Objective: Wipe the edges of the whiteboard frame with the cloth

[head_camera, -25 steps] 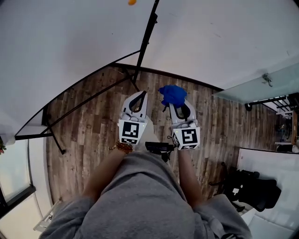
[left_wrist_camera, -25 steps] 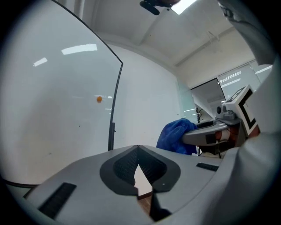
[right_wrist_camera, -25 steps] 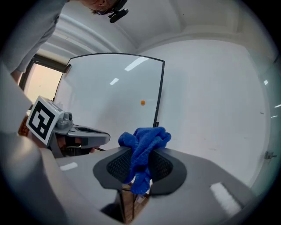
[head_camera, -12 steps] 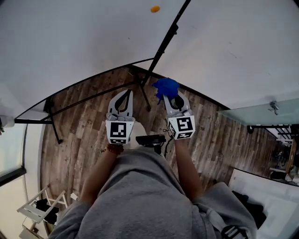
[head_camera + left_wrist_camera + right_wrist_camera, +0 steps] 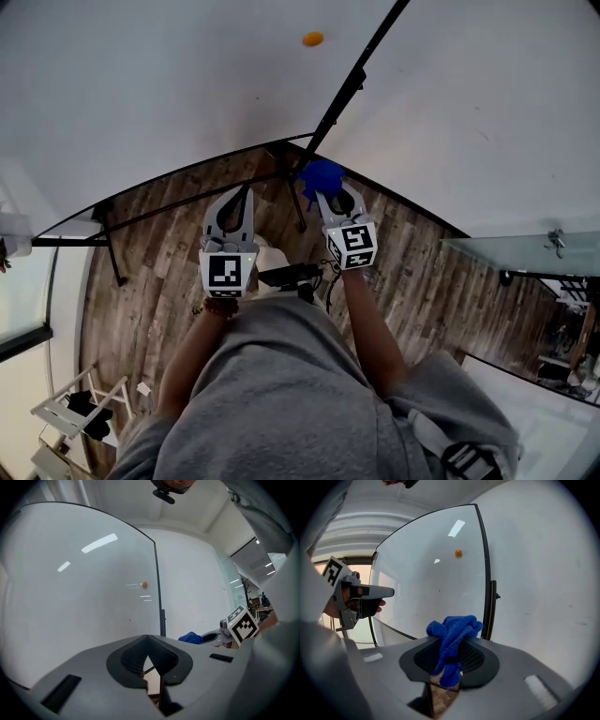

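Note:
The whiteboard [image 5: 169, 94] stands ahead, its black frame edge [image 5: 349, 89] running down to the lower right corner. An orange magnet [image 5: 313, 39] sticks on the board. My right gripper [image 5: 327, 187] is shut on a bunched blue cloth [image 5: 322, 173], which sits at that lower corner of the frame. In the right gripper view the cloth [image 5: 453, 637] bulges from the gripper [image 5: 449, 645], just left of the frame edge [image 5: 486, 573]. My left gripper [image 5: 243, 194] is shut and holds nothing, left of the cloth and below the bottom frame edge. In the left gripper view the gripper [image 5: 147, 642] faces the board's edge [image 5: 156, 583].
The board's black stand legs [image 5: 111, 258] cross the wooden floor [image 5: 150, 281]. A white wall [image 5: 506, 103] lies right of the board, with a glass panel [image 5: 506, 246] beyond. A white rack [image 5: 70, 410] sits at the lower left. A black device [image 5: 286, 275] hangs at the person's waist.
Both grippers have moved forward toward the board's lower right corner. The cloth has gone from over the floor to the frame corner. The head view has shifted left.

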`<action>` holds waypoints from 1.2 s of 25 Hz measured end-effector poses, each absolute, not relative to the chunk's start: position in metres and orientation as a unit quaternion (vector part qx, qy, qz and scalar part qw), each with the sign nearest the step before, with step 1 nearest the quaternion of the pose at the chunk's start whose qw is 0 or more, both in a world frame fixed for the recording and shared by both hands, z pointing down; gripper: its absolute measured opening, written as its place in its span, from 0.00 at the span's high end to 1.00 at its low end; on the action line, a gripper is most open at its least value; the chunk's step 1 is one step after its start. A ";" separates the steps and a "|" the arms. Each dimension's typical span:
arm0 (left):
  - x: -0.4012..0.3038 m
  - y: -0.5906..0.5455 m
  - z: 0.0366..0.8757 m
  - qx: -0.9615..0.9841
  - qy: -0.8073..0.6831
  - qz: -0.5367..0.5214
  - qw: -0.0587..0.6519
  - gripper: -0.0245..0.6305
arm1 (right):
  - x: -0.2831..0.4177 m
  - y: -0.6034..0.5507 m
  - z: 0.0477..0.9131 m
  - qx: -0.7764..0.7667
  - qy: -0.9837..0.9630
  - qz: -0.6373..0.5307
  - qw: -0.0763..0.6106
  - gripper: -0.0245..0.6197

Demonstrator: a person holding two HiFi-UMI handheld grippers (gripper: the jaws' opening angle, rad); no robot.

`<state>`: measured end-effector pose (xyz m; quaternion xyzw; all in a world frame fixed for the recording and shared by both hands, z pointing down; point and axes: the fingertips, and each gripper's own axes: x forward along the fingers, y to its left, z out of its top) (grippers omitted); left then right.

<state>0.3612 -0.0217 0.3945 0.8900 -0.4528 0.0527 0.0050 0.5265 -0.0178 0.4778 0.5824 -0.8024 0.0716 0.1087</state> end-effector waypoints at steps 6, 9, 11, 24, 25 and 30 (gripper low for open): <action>0.374 -0.047 0.395 0.887 -0.458 0.066 -0.009 0.95 | 0.538 -0.056 0.505 0.547 -0.827 0.082 0.099 0.80; 0.375 -0.065 0.398 0.883 -0.464 0.073 -0.005 0.95 | 0.542 -0.073 0.516 0.536 -0.835 0.086 0.090 0.80; 0.377 -0.079 0.401 0.882 -0.465 0.078 -0.007 0.95 | 0.546 -0.084 0.528 0.533 -0.836 0.093 0.090 0.80; 0.419 -0.145 0.397 0.887 -0.452 0.089 -0.033 0.95 | 0.585 -0.135 0.631 0.524 -0.825 0.175 0.114 0.80; 0.421 -0.149 0.398 0.886 -0.454 0.091 -0.036 0.95 | 0.586 -0.139 0.639 0.521 -0.826 0.179 0.118 0.80; 0.414 -0.157 0.413 0.877 -0.468 0.107 -0.013 0.95 | 0.585 -0.154 0.665 0.510 -0.824 0.212 0.127 0.79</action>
